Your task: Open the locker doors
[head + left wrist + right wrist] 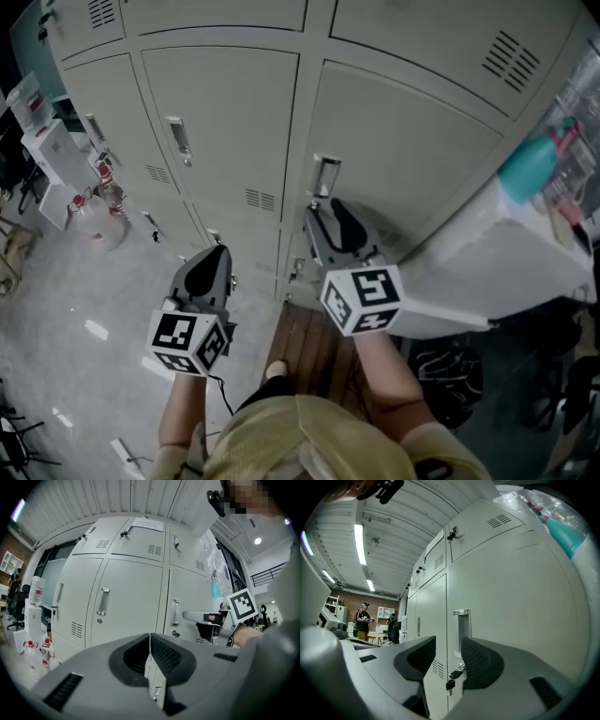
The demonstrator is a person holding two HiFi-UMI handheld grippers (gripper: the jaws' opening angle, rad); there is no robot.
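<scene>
My left hand-held gripper has its jaws pressed together with nothing between them; in its own view the pads meet in one thin seam. My right hand-held gripper is slightly open, with a narrow gap that holds nothing.

Straight ahead of that gap is the recessed handle of one of the locker doors. Just below the handle hangs a small dark lock or key; I can't tell which, since the jaw bodies half cover it. From the head view the right tips sit just under the handle, but I can't make out whether they touch the door.

Every door I can see is shut. Ahead of the left hand-held gripper and higher up is a second handle. The lower doors beyond that gripper are mostly hidden behind its body.

Off to the right of the right hand-held gripper a teal bottle stands on something wrapped in clear plastic, cut off at the frame edge. Far to its left are two people, too small to make out.
</scene>
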